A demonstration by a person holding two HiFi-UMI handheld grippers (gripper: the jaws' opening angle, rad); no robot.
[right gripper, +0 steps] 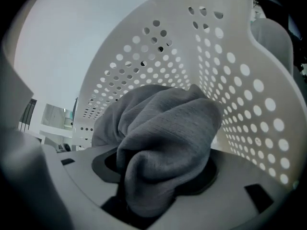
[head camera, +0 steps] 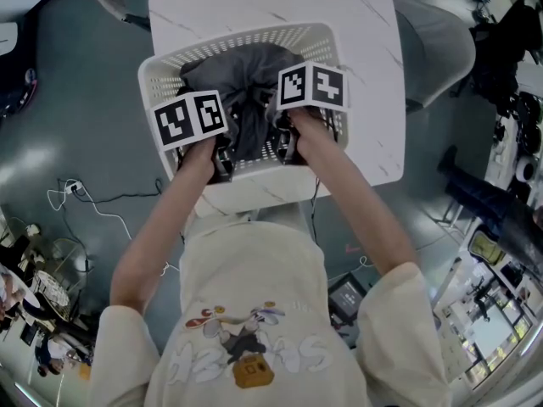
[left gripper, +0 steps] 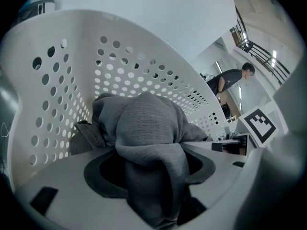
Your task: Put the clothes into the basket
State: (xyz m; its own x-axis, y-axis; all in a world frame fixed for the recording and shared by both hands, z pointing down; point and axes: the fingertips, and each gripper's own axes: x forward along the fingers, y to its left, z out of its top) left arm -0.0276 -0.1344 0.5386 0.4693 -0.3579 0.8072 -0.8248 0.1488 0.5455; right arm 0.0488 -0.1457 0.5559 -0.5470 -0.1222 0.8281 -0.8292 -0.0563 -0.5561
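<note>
A dark grey garment point(head camera: 246, 79) lies heaped inside the white perforated basket point(head camera: 170, 58) on the table. Both grippers reach into the basket at its near side. My left gripper point(head camera: 222, 155) has a fold of the grey garment point(left gripper: 148, 128) bunched between its jaws, with the basket wall point(left gripper: 72, 71) curving behind. My right gripper point(head camera: 284, 147) has a thick roll of the same garment point(right gripper: 168, 123) packed between its jaws, close to the basket wall point(right gripper: 230, 80). The cloth hides the fingertips of both grippers.
The basket stands on a white marbled table point(head camera: 365, 41). A grey chair point(head camera: 441, 49) is at the table's right side. Cables point(head camera: 85, 202) lie on the dark floor at the left. A person point(left gripper: 230, 80) stands far off in the left gripper view.
</note>
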